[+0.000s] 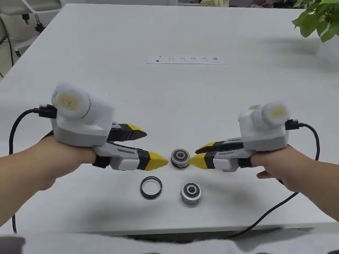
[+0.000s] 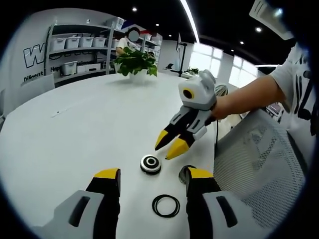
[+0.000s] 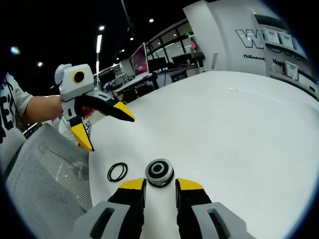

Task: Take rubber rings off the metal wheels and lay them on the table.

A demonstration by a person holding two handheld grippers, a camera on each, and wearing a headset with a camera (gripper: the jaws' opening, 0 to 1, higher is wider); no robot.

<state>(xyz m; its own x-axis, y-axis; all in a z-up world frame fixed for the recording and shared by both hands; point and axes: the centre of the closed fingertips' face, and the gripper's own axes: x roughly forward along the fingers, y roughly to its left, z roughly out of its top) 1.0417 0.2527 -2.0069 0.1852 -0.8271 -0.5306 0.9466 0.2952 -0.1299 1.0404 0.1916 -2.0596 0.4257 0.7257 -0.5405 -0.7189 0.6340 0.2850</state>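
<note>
- Wheels lay flat on the white table [image 1: 222, 100], two of them. The far wheel [image 1: 180, 157] sat between the two sets of yellow gripper tips, and the near wheel [image 1: 191, 192] sat closer to the table's front edge.
- A loose rubber ring [image 1: 151, 187] lay flat on the table just left of the near wheel, touching neither wheel.
- The left gripper [image 1: 150, 144] was held in the person's left hand [image 1: 50, 161]. Its jaws were spread wide and had nothing between them; the lower tip pointed at the far wheel from the left and stopped short of it.
- In the left gripper view the far wheel [image 2: 150, 164] lay ahead of the gap between the jaws, with a dark band round its rim. The loose rubber ring [image 2: 166, 205] lay nearer the camera, and the near wheel [image 2: 185, 172] was half hidden behind one jaw.
- The right gripper [image 1: 200, 154] was parted only part way and gripped nothing. Its tips were just beside the far wheel on the right.
- In the right gripper view the far wheel [image 3: 159, 172] sat right in front of the jaw tips, which had not closed on it. The loose rubber ring [image 3: 117, 172] lay off to one side, and the left gripper [image 3: 105, 128] was beyond.
- A potted plant [image 1: 318, 18] stood at the table's far right corner.
</note>
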